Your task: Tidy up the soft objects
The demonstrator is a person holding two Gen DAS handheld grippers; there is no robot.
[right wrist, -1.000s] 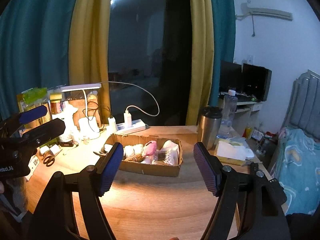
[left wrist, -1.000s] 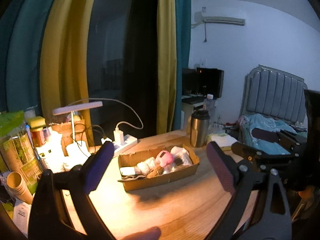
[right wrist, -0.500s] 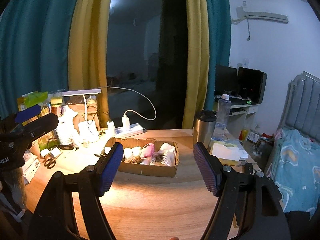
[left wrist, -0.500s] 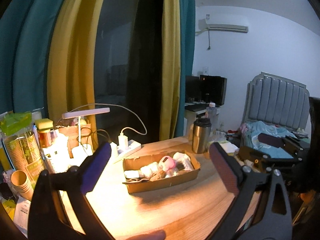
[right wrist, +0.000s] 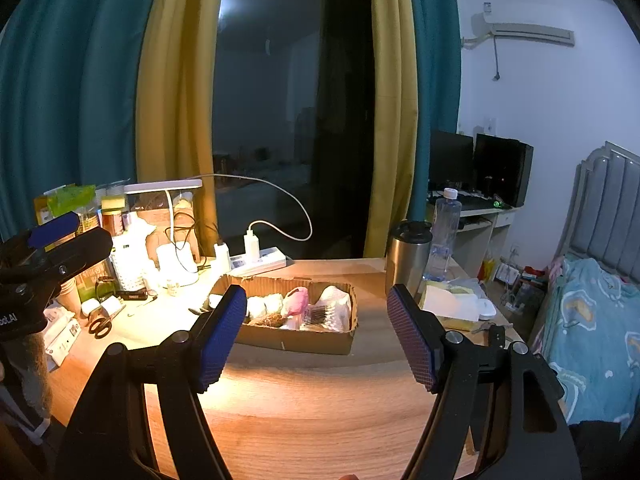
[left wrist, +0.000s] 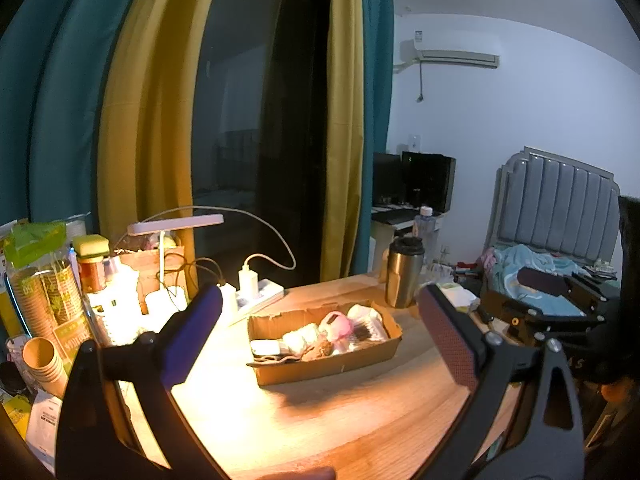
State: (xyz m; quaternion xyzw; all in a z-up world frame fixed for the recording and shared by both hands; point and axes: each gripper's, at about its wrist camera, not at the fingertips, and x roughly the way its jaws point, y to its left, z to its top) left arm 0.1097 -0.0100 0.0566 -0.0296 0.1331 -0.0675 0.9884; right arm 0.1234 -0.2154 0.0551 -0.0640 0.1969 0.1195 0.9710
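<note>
A shallow cardboard box (left wrist: pixel 332 368) sits on the wooden table (left wrist: pixel 320 424) and holds several soft things: a pink plush (left wrist: pixel 338 324), white rolled pieces (left wrist: pixel 298 338) and a brown fuzzy lump (left wrist: pixel 320 349). The box also shows in the right wrist view (right wrist: pixel 296 338), with the pink plush (right wrist: pixel 296 300) inside. My left gripper (left wrist: pixel 320 316) is open and empty, held back above the table, well short of the box. My right gripper (right wrist: pixel 314 312) is open and empty, also back from the box. Each gripper shows in the other's view, the right one (left wrist: pixel 552 300) and the left one (right wrist: pixel 52 240).
A steel tumbler (left wrist: pixel 402 272) stands behind the box on the right. A lit desk lamp (left wrist: pixel 172 226), power strip (left wrist: pixel 256 292), jars and paper cups (left wrist: pixel 40 360) crowd the left. Scissors (right wrist: pixel 102 324) lie at the left. A tissue pack (right wrist: pixel 452 304) lies at the right edge, a bed (right wrist: pixel 592 320) beyond.
Both grippers have drawn back and tilted up a little; the box looks smaller and lower in both views. Both stay open and empty.
</note>
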